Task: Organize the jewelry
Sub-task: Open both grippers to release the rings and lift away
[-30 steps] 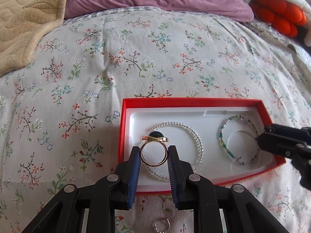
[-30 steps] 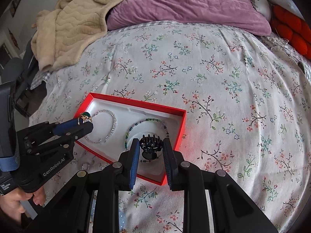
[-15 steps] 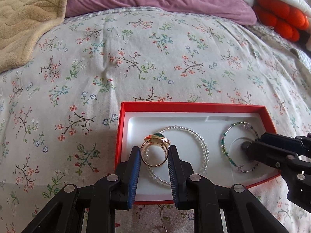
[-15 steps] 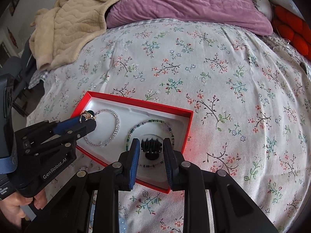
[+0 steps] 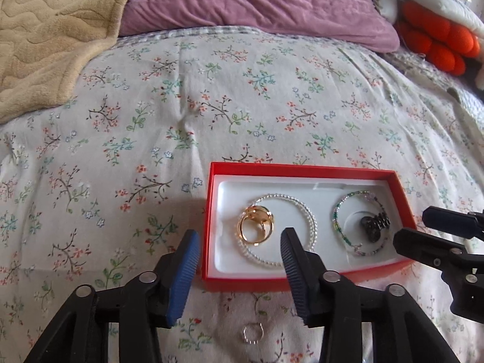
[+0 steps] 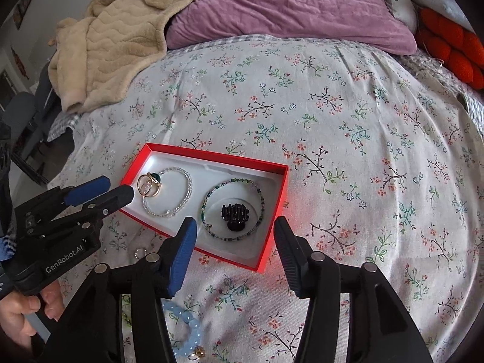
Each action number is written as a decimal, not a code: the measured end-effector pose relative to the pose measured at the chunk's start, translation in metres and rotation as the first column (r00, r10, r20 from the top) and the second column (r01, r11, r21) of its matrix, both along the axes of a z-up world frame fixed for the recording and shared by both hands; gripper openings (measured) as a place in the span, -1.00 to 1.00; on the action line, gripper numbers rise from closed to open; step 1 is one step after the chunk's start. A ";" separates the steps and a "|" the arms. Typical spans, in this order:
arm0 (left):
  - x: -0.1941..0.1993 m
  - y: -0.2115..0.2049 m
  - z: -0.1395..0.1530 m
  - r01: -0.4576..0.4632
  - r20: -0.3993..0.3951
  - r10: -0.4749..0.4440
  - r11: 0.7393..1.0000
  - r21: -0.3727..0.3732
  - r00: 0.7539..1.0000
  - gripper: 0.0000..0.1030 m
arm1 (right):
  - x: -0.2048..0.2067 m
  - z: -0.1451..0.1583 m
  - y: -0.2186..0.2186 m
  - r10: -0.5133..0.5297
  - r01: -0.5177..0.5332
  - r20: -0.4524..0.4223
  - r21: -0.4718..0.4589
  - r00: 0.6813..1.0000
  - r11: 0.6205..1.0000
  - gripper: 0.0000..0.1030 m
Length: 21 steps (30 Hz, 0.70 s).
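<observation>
I'm working over a bed (image 5: 242, 96) dressed in a pale cotton cover printed with small floral sprigs; a purple velvety pillow (image 6: 287, 12) lies at its head, a beige quilted fleece blanket (image 6: 115, 48) is heaped at the far left, and something orange and knobbly (image 5: 438, 42) sits at the far right. On the cover rests a shallow red cardboard box (image 5: 302, 168) with a smooth white moulded liner. In its left side a gold ring (image 5: 255, 227) with a dark green stone lies on a loop of clear beads (image 5: 313, 227); in its right side a small black toothed hair clip (image 6: 234, 213) sits within a bracelet of green and mixed beads (image 6: 211, 193). My left gripper (image 5: 239, 251) hangs at the box's near edge with its ribbed blue fingers apart and empty. My right gripper (image 6: 234, 239) has its fingers spread wide at the box's near right corner, gripping nothing. A thin silvery ring (image 5: 252, 334) and a pale blue chunky bead bracelet (image 6: 187, 329) lie on the cover nearer me.
</observation>
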State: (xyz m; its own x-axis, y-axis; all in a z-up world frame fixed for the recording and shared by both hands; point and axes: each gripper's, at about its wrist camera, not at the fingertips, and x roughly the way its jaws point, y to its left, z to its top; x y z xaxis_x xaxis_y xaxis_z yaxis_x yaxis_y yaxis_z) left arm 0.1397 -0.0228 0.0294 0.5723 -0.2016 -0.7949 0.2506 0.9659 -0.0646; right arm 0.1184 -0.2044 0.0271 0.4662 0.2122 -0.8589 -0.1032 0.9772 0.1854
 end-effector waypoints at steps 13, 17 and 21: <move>-0.053 0.016 0.015 -0.030 -0.001 0.031 0.997 0.070 1.000 0.86 | -0.044 0.019 -0.012 -0.063 0.062 -0.023 -0.073 0.998 0.995 0.44; -0.071 0.022 0.014 -0.037 -0.018 0.039 0.996 0.081 0.999 0.92 | -0.059 0.019 -0.012 -0.074 0.070 -0.041 -0.098 0.996 0.993 0.46; -0.087 0.027 0.012 -0.041 -0.030 0.043 0.996 0.078 0.999 0.98 | -0.074 0.018 -0.010 -0.071 0.063 -0.065 -0.117 0.995 0.991 0.47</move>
